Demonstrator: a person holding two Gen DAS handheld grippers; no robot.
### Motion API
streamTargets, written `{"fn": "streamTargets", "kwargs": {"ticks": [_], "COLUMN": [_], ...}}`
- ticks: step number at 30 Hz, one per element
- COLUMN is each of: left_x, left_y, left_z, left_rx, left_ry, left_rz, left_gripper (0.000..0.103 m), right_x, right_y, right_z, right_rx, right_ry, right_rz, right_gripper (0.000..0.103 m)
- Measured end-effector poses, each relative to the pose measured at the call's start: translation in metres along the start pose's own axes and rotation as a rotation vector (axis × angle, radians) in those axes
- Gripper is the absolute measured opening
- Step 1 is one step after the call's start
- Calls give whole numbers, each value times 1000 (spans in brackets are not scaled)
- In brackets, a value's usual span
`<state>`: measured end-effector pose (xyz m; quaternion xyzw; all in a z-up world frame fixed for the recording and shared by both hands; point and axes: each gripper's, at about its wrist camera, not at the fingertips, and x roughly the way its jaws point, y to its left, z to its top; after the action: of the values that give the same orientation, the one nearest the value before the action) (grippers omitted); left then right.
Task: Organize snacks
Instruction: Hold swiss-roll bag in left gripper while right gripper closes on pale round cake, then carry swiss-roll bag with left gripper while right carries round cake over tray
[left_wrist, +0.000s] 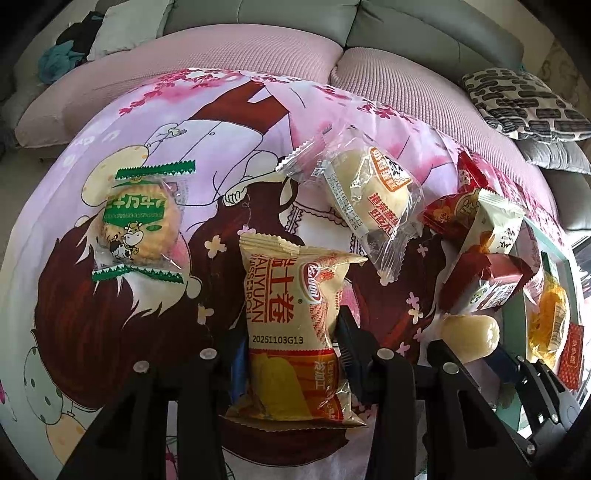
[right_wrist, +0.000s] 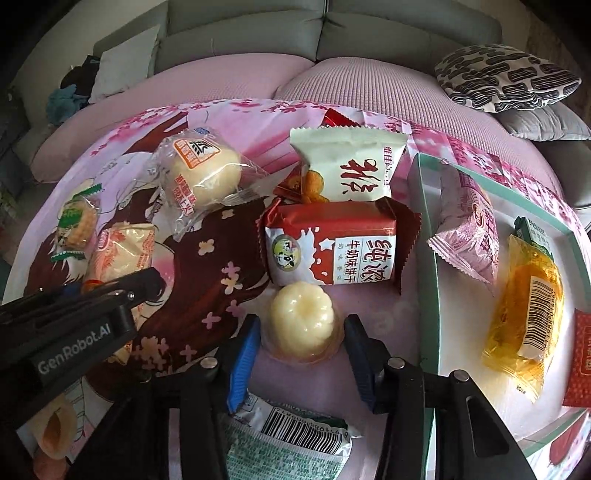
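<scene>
My left hand-held gripper (left_wrist: 291, 354) pinches the swiss-roll packet (left_wrist: 291, 325), my right hand-held gripper (right_wrist: 301, 341) brackets the jelly cup (right_wrist: 301, 325) without visibly pressing it; three snacks fill the tray (right_wrist: 430, 258), most wait outside.

Beige roll packet (left_wrist: 291, 328) upright, pale jelly cup (right_wrist: 301, 325) beside tray (right_wrist: 430, 236)

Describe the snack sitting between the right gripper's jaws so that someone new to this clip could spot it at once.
Start at the teal tray on the pink cartoon cloth. Just left of it lies a red-and-white milk biscuit pack; directly below that sits the jelly cup, the only pale, fluted, unprinted snack there.
</scene>
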<state>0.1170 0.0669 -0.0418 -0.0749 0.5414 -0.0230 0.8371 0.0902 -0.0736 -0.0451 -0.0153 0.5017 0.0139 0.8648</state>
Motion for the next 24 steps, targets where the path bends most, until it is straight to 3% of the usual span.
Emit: {"fn": "streamTargets", "kwargs": {"ticks": [8,24], "left_x": [-4,-39], "left_y": [2,1], "left_z": [0,3], "left_rx": [-10,-19], "left_ry": [-17,-116], "left_rz": [18,33], "left_gripper": [38,38], "right_x": [-10,-48], "right_y": [-4,-12], "right_z": [-2,0], "right_rx": [10,34], "right_ry": [-23,-105], "right_rz": [8,50], "right_gripper": [49,49]}}
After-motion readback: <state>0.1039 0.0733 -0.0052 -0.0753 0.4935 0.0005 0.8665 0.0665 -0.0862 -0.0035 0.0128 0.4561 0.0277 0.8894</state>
